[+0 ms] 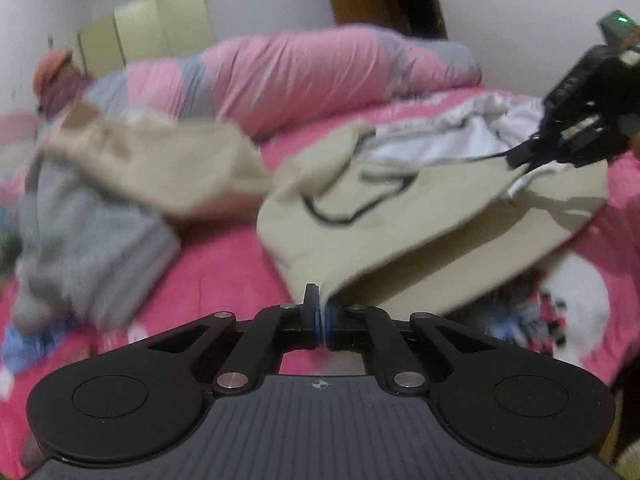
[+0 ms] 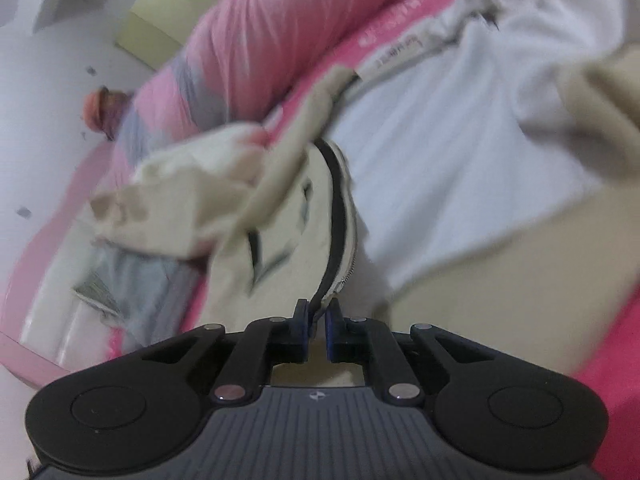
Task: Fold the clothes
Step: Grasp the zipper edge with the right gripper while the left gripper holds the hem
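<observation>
Both grippers clamp the beige jacket: left gripper its corner, right gripper its black-trimmed edge.

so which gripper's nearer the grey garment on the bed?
Left. The left gripper pinches the cream jacket's near corner, beside the grey garment; the right gripper grips its far edge.

Jacket lies on the bed straight ahead of my left gripper, which pinches its near corner; my right gripper bites the zip edge at its far right. Left of it a heap of clothes; behind both, a rolled quilt along the wall.
</observation>
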`<state>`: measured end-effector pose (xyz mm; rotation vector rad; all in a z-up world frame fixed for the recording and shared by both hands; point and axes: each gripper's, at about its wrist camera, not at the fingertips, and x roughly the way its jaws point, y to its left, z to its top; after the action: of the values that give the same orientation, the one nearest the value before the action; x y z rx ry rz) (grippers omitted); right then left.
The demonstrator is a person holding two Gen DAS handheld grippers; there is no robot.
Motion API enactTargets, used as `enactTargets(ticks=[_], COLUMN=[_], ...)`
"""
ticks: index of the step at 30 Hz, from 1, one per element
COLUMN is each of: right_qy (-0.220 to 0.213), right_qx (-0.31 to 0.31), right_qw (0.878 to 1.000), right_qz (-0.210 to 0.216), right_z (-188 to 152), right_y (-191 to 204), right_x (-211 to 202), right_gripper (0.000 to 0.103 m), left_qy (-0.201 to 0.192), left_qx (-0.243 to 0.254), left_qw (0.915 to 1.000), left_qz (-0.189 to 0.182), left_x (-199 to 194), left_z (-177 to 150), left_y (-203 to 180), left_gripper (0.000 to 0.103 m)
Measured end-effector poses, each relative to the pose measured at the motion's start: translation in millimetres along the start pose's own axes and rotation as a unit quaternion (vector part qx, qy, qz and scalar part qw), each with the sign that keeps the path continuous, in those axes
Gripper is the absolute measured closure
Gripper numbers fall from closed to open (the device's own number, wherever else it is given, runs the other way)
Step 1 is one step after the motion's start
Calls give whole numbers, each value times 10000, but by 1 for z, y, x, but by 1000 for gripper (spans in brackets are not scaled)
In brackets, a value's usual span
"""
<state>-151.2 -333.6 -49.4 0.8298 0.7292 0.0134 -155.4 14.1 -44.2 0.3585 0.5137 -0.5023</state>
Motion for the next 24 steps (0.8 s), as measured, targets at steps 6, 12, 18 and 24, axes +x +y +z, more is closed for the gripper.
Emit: enactTargets(ticks=[6, 12, 18, 24], right_qy=[301, 288, 150, -101], right_qx=[401, 522, 719, 536], right_qw=[9987, 9982, 9972, 9985], right_qz=[-7, 69, 164, 39], right_z=[-21, -13, -14, -31], right_y=[-14, -15, -22, -17], right_x=[8, 17, 12, -20], right_gripper=[96, 81, 95, 95], left_qy=[84, 67, -172, -398], left_qx=[192, 334, 98, 533], left_qw=[9998, 9994, 9998, 9978], left_qz=[-7, 97, 14, -82], left_x=[5, 13, 3, -14], left_z=[-14, -15, -17, -22], left_y=[-11, -16, -9, -16], left_gripper=[100, 89, 101, 102])
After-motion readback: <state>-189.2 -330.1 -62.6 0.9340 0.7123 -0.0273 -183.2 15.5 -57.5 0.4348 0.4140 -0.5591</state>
